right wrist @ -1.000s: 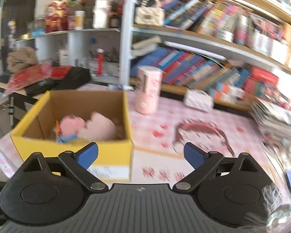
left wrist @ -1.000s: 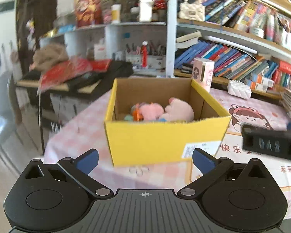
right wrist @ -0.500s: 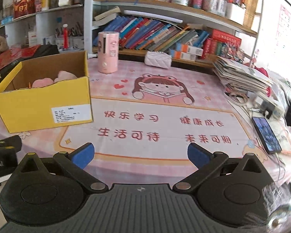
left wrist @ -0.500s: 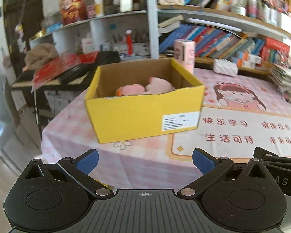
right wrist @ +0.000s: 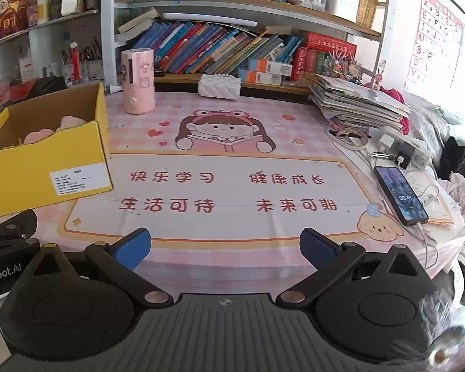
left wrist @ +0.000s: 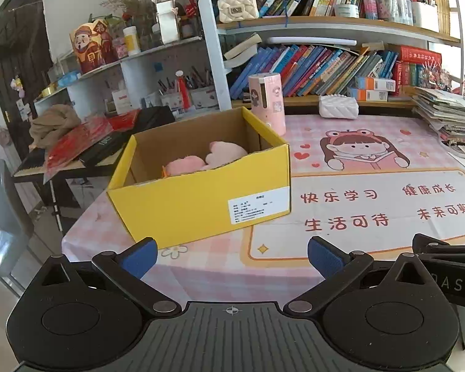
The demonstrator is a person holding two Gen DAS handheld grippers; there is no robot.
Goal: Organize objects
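The left gripper and right gripper are both hovering at the near table edge, jaws spread wide and gripping nothing. The yellow cardboard box is sitting on the pink tablecloth at its left end, containing pink plush toys. A pink cylindrical humidifier is standing just behind the box.

On the table, at its left end: cardboard box, with plush toys inside (two, perhaps more). Behind the box's right corner: humidifier. Farther right, against the bookshelf: quilted purse. At the right edge: paper stack, with phone in front.
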